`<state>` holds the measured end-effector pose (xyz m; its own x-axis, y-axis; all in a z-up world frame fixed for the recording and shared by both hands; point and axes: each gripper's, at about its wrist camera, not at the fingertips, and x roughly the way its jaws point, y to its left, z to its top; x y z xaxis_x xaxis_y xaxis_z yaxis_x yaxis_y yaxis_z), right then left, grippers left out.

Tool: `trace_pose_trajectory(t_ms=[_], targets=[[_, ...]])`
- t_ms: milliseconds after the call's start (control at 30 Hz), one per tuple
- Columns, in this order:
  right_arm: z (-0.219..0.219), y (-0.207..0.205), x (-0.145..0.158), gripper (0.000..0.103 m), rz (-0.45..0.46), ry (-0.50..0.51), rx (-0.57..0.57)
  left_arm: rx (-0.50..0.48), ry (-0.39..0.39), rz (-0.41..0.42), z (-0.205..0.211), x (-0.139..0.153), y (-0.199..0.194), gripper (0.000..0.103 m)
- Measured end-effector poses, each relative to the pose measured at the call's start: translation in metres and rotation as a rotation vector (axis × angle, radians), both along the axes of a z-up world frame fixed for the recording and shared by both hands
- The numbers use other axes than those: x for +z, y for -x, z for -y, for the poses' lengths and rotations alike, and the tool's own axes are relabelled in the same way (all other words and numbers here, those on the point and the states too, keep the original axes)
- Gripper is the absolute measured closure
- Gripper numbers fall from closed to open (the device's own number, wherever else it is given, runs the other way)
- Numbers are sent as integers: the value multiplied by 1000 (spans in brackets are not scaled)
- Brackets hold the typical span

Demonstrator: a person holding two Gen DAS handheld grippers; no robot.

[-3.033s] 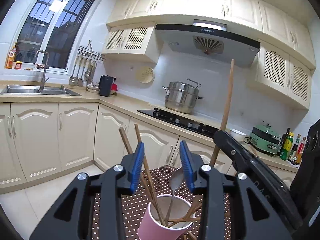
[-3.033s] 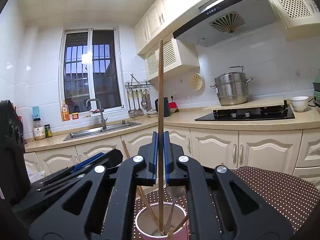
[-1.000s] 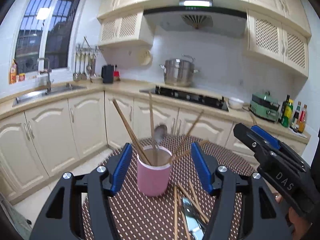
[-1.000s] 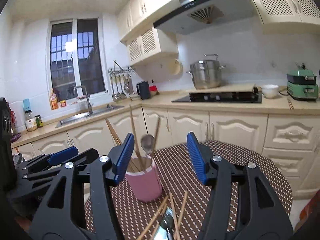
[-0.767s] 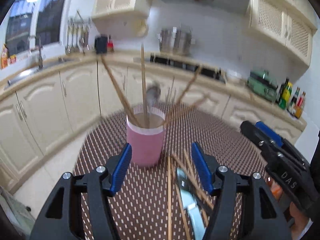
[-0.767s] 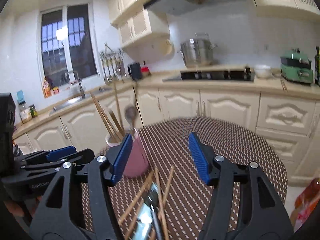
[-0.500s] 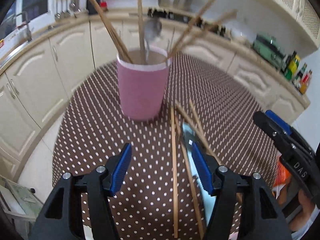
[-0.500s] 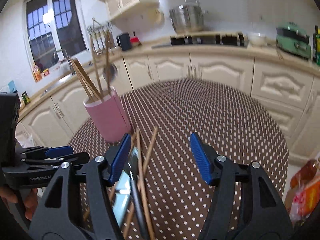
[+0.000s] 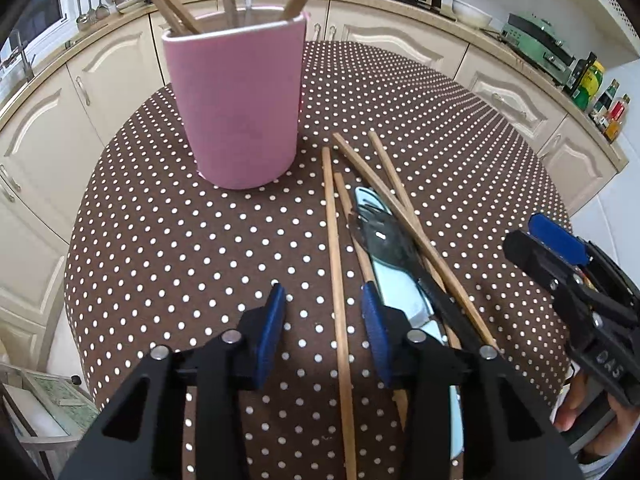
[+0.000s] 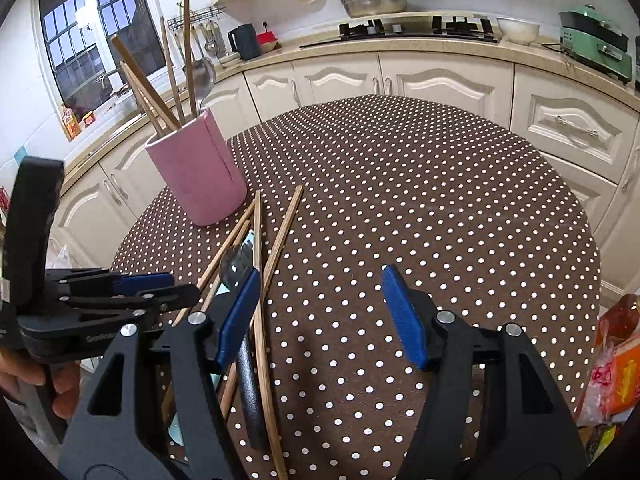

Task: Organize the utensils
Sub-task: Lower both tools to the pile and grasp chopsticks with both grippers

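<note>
Chopsticks (image 9: 335, 264) – loose, wooden, fanned out on the polka-dot table (image 9: 180, 240) just beside the pink cup (image 9: 236, 104), crossing over a spoon (image 9: 376, 236) and some flat shiny thing lying under the pile. More chopsticks and a ladle (image 10: 203, 74) standing upright in the cup already.

Left gripper (image 9: 323, 312) low over the table, jaws just been closing but not clenched yet – one chopstick running right between the blue pads, neither pad touching it.

Right gripper (image 10: 320, 300) spread wide, jaws just been opening a little, nothing grasped; left pad sitting right by the pile, bare tablecloth in the gap.

Kitchen cabinets (image 10: 440, 80) and stove (image 10: 416, 26) behind.
</note>
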<state>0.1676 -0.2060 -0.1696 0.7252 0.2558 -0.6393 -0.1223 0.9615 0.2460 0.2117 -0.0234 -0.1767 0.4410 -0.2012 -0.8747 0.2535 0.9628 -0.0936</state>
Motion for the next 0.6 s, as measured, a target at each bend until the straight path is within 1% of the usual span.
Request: trace_pose_trajectory(t_ms=[33,133,167,267,367,433,500,533,567,600], targets=[[-1,0,-1,40,-2,-1,3,1,-2,-7,2,-2,-3,72],[-3,-3,-2,40,-9,-1,11,8,-6,5,4,-6,-9,87],[-2,-5,-1,40,-12,-1,13,12,2,6,2,-7,-11,98],[-6,-10,0,40,-24,7,34,16,36,-1,-2,-7,-10,97],[-16,-18,2,40,-42,31,78,16,26,-2,-4,-6,-1,97],[-25,-27,1,41,-80,38,132,21,23,-8,-9,-6,5,97],[-31,-34,-1,42,-118,49,157,37,21,-19,-15,-6,13,97],[-34,-38,-3,49,-133,60,165,42,14,-22,-18,-5,17,97],[-36,-42,-4,53,-151,69,171,46,5,-24,-20,-5,21,97],[-38,-46,-6,61,-170,74,174,48,0,-28,-22,-4,23,97]])
